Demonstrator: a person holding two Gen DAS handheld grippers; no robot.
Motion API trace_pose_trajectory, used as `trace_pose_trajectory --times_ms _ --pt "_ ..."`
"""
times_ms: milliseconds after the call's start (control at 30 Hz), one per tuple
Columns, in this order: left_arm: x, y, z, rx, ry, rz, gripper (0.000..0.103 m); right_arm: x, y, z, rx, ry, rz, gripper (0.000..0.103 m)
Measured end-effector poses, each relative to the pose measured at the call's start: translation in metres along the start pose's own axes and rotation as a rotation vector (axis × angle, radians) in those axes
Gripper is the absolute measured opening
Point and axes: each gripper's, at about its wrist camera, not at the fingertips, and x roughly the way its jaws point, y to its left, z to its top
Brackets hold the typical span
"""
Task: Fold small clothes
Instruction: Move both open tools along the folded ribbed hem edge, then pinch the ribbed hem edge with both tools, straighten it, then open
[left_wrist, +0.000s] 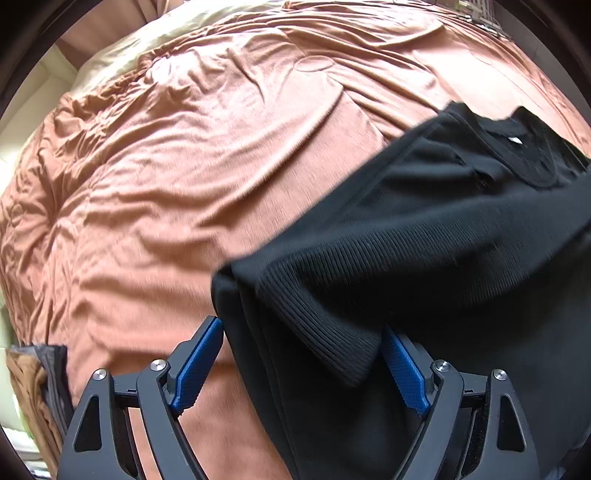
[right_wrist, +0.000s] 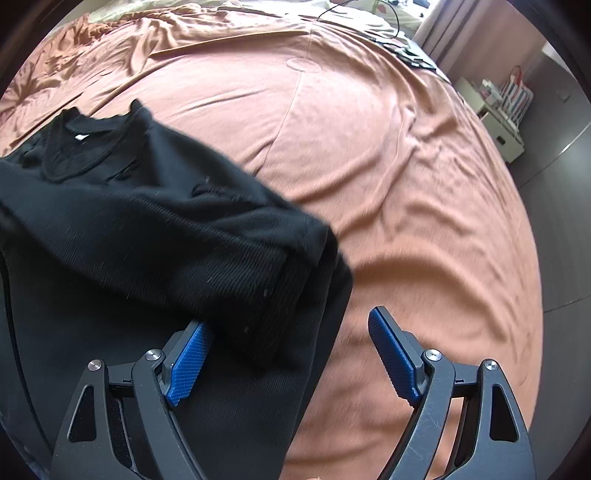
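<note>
Black ribbed top (left_wrist: 424, 236) lies on bed (left_wrist: 184, 166) | our left tongs (left_wrist: 304, 365), right tongs (right_wrist: 291, 354) gape astride its hem corners, likely for folding toward collar (right_wrist: 74, 155)

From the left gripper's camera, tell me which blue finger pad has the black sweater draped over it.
The pad on the right of the left gripper: the black sweater hem covers its tip. The other pad stands bare beside the fabric's edge.

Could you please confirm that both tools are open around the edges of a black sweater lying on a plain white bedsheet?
Not quite: the bedsheet is salmon pink, not white, as the right wrist view shows. The left tool and right tool are indeed open around the edges of the black sweater.
</note>
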Motion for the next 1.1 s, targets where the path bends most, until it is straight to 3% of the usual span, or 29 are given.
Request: trace_pose_trajectory --times_ms 200,400,533,667,867,1100 --pt "0.009 0.006 0.027 -0.008 -0.013 0.010 0.088 0.016 -0.004 0.033 -0.009 -0.006 -0.024 0.083" --pt "0.011 0.016 0.049 -0.079 -0.051 0.041 0.088 0.021 -0.030 0.054 0.139 -0.108 -0.004 0.083" --pt "-0.004 0.028 0.054 -0.159 -0.127 0.050 0.087 0.018 -0.052 0.052 0.249 -0.145 0.091 0.083" --pt "-0.015 0.040 0.056 -0.216 -0.161 -0.029 0.087 0.022 -0.064 0.042 0.262 -0.140 0.170 0.083" --pt "-0.006 0.036 0.053 -0.188 -0.123 -0.095 0.079 0.011 -0.104 0.025 0.370 -0.221 0.321 0.083" --pt "0.020 0.025 0.051 -0.162 -0.071 -0.122 0.064 0.038 -0.116 0.018 0.311 -0.138 0.370 0.083"
